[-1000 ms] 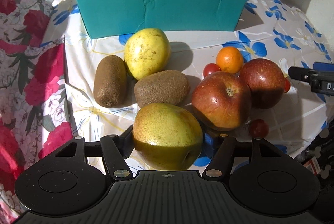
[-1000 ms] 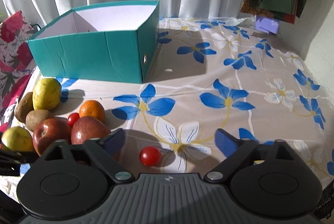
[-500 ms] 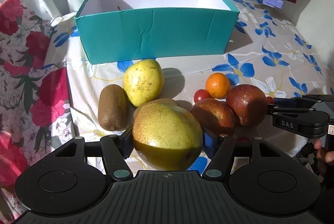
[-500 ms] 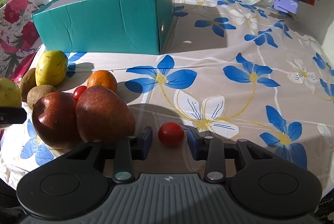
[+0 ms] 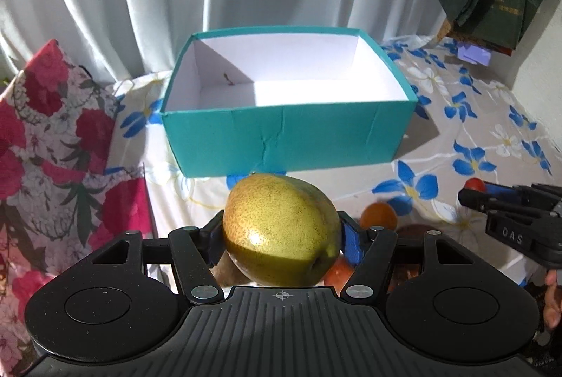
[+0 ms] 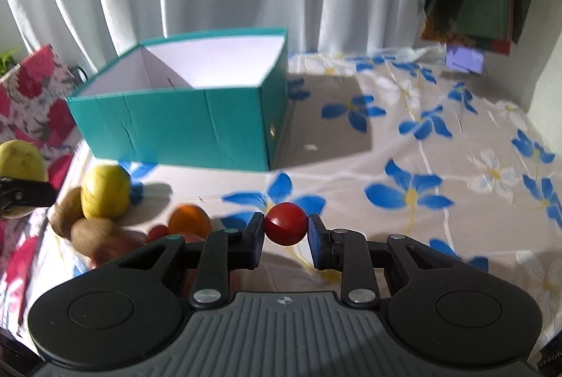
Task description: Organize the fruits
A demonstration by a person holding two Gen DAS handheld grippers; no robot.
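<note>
Both grippers are matte black with ribbed housings, round side discs, silver screws and blue finger pads (image 5: pixel 349 242); white "DAS" lettering marks one.

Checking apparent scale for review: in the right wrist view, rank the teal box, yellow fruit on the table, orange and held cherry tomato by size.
1. teal box
2. yellow fruit
3. orange and cherry tomato look alike; the tomato is nearer, so unranked.

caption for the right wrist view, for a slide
Right gripper holds a cherry tomato above the tablecloth, teal box ahead.
</note>
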